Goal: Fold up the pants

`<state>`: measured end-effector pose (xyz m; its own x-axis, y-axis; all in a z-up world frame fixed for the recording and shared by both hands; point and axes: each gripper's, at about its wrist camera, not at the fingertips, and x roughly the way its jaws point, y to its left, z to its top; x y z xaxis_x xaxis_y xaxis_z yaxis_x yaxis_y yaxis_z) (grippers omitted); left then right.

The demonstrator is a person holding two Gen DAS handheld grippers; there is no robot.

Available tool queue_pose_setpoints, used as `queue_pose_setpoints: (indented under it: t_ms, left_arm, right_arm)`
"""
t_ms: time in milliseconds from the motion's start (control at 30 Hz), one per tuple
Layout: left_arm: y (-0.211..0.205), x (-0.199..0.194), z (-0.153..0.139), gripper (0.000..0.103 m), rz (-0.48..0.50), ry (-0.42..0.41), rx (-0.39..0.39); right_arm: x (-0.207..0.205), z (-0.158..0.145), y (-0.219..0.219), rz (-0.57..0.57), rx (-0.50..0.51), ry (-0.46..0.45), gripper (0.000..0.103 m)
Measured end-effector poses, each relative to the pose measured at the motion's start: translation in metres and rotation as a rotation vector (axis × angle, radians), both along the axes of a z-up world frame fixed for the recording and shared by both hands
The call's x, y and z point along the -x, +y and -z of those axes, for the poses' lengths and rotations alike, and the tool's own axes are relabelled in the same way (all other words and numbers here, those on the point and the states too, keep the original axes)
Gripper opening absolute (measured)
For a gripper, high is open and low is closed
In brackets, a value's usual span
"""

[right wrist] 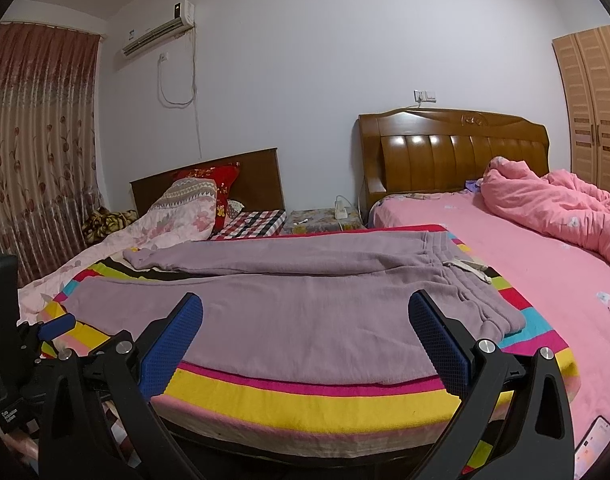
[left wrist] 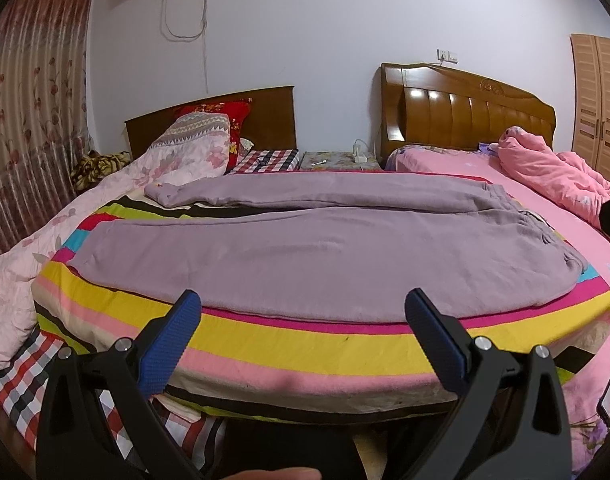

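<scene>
Purple pants [left wrist: 305,248] lie spread flat on a striped multicolour blanket [left wrist: 305,344], legs pointing left, waistband at the right. They also show in the right wrist view [right wrist: 297,300]. My left gripper [left wrist: 303,312] is open and empty, hovering just short of the pants' near edge. My right gripper [right wrist: 305,312] is open and empty, over the near edge of the pants, towards the waistband side. The left gripper also shows at the left edge of the right wrist view [right wrist: 55,328].
The striped blanket [right wrist: 305,396] covers a raised board between two beds. A pink quilt [right wrist: 565,208] lies on the right bed, a floral quilt [left wrist: 105,184] on the left one. A phone [right wrist: 595,444] lies at the lower right. A nightstand [left wrist: 339,160] stands behind.
</scene>
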<state>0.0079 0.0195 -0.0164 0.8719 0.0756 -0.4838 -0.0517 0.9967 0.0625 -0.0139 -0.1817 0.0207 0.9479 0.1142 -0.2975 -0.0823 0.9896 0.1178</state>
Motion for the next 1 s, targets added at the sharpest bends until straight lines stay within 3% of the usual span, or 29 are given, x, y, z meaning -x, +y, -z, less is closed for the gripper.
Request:
queue_pose_setpoints:
  t_ms: [533,700,833,900,1000]
  left_arm:
    - [0.010,-0.023,0.027,0.102,-0.019,0.086,0.001]
    - [0.010,-0.050,0.017,0.102,-0.038,0.061,-0.094]
    - [0.008,-0.101,-0.020,0.102,-0.019,-0.012,-0.150]
    - [0.011,-0.138,-0.036,0.102,-0.013,0.001,-0.099]
    - [0.015,-0.213,-0.048,0.102,0.085,0.085,0.031]
  right_arm:
    - [-0.017,0.027,0.001,-0.003,-0.016,0.073,0.099]
    - [-0.042,0.024,-0.009,-0.027,0.002,0.085,0.099]
    - [-0.096,0.000,-0.045,-0.079,-0.002,0.098,0.099]
    - [-0.136,-0.011,-0.069,-0.110,-0.026,0.132,0.099]
    - [-0.226,-0.021,-0.118,-0.139,-0.031,0.207,0.099]
